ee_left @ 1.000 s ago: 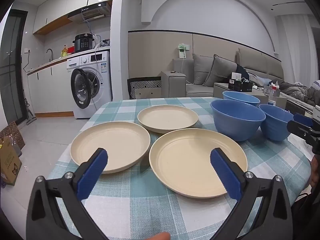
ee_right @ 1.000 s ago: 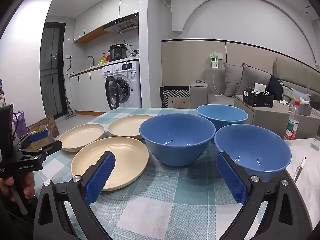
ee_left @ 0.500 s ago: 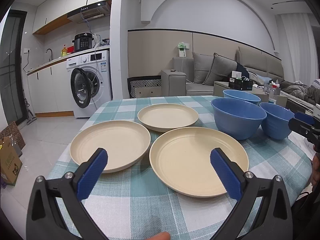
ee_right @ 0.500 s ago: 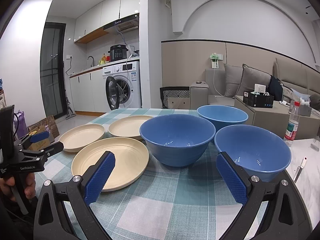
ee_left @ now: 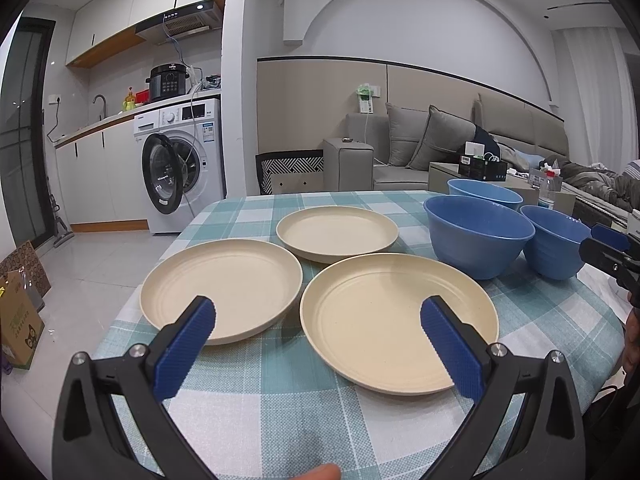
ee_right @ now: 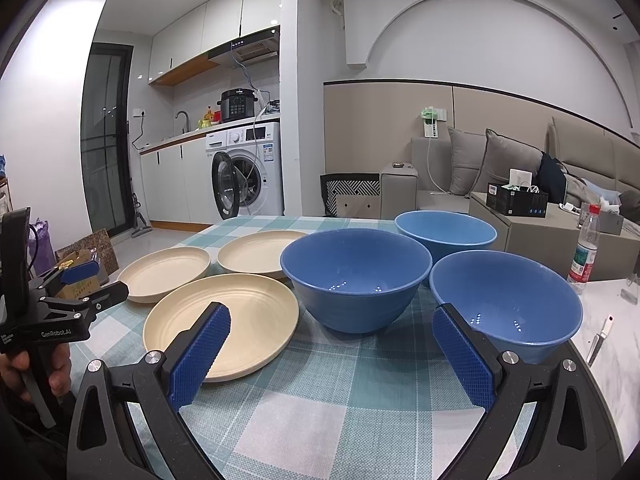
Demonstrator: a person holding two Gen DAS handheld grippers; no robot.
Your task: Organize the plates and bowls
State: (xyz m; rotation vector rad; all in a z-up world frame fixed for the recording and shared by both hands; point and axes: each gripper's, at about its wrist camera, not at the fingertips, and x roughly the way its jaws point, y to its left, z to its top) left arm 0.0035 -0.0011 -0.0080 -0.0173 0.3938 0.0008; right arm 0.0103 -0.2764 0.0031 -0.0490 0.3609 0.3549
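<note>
On the teal-checked tabletop [ee_left: 280, 380], three round cream plates [ee_left: 224, 284] lie left, three deep blue bowls [ee_right: 354, 276] right, seemingly none stacked. Left gripper [ee_left: 318, 320] and right gripper [ee_right: 330, 326] hover empty, fingers spread wide.

This is a home, with the kitchen and living room in one big room. On the left of the frame a washing machine [ee_left: 182, 164] sits under a counter with a sink tap [ee_left: 100, 101] and a black cooker pot [ee_left: 167, 82]. White cupboards [ee_left: 132, 12] hang above. On the right there is a grey sofa [ee_left: 432, 148] with cushions. In the middle stands a table with a checked cloth [ee_left: 280, 396].
</note>
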